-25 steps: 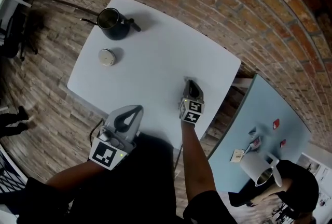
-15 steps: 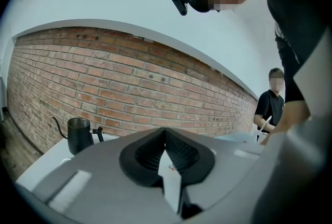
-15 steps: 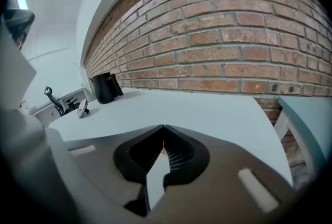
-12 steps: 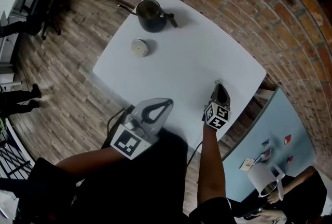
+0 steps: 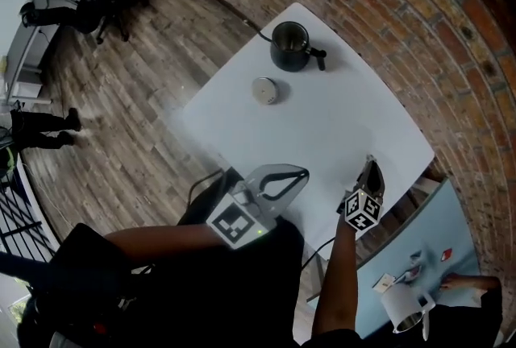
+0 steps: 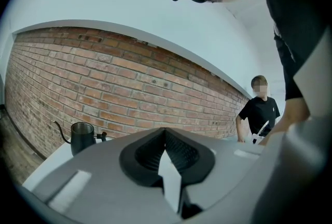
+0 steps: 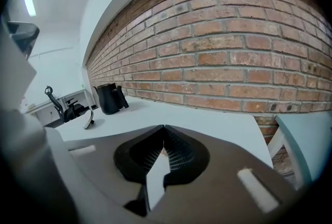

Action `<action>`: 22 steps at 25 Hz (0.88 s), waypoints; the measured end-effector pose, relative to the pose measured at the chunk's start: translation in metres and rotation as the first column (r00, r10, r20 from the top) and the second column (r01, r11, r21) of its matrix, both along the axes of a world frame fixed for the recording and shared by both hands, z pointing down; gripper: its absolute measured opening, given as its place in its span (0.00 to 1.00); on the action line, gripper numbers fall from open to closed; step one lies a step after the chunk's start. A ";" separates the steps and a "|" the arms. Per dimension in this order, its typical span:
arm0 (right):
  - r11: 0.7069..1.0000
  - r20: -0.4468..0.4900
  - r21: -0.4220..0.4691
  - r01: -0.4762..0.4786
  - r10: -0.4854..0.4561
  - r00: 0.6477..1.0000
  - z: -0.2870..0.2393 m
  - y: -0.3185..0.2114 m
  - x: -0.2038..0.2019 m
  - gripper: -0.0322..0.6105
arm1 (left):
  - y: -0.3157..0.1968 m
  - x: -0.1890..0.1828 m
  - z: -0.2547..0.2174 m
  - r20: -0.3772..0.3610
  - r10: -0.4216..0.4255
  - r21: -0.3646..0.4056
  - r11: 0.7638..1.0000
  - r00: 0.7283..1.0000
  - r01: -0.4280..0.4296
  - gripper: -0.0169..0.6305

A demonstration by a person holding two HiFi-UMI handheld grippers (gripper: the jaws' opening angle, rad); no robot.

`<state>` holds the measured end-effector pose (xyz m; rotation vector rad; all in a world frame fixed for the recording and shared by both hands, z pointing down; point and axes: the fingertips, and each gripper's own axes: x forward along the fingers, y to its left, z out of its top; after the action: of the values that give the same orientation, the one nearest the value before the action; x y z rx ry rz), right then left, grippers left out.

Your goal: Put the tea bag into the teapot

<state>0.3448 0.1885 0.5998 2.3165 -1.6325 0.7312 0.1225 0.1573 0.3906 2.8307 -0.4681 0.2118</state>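
**Right gripper** (image 5: 369,163): jaws closed, held above the near right corner of the table (image 5: 339,125). A small pinkish scrap shows nipped at the jaw tips. I take it for the tea bag (image 7: 163,152), or its tag, though it is too small to be sure. No other tea bag shows anywhere on the table.

**Left gripper** (image 5: 305,172): jaws closed on nothing, held at the near edge.

**Teapot** (image 5: 290,46): dark, upright at the far corner, mouth open. Its spout-to-handle axis runs roughly along the far edge, with the thin spout away from the right gripper and the handle towards it.

**Lid** (image 5: 264,90): off, lying near the teapot on its near side.

**Key relation:** the teapot stands well apart from the right gripper, diagonally across the table, away and to the left. Both grippers are about equally far from it.

**Writing:** no brand or label is readable. The only patterns are the square markers on the gripper cubes.
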 end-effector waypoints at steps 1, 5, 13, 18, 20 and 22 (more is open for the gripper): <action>1.000 -0.003 0.004 0.005 -0.005 1.000 -0.003 -0.004 -0.002 0.06 | -0.004 -0.003 -0.001 0.002 -0.006 0.003 1.000 1.000 0.006 0.03; 0.999 -0.017 0.013 0.036 -0.036 0.999 -0.014 -0.019 -0.012 0.06 | -0.020 -0.013 -0.006 -0.008 -0.040 0.011 0.999 0.999 0.040 0.03; 0.993 -0.041 0.061 0.100 -0.097 0.994 -0.048 -0.055 -0.032 0.06 | -0.047 -0.037 -0.014 -0.036 -0.098 0.046 0.994 0.995 0.100 0.03; 0.987 -0.040 0.100 0.124 -0.121 0.992 -0.067 -0.074 -0.038 0.06 | -0.064 -0.044 -0.019 -0.075 -0.135 0.041 0.990 0.988 0.138 0.03; 0.984 -0.030 0.118 0.133 -0.130 0.991 -0.072 -0.080 -0.042 0.06 | -0.069 -0.046 -0.018 -0.075 -0.138 0.035 0.989 0.988 0.141 0.03; 0.981 -0.012 0.140 0.134 -0.134 0.991 -0.076 -0.086 -0.045 0.06 | -0.074 -0.047 -0.014 -0.071 -0.139 0.028 0.990 0.988 0.141 0.03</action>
<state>0.3003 0.1027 0.5237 2.2695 -1.8737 0.6028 0.0756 0.0832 0.3763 2.8114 -0.6581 0.0797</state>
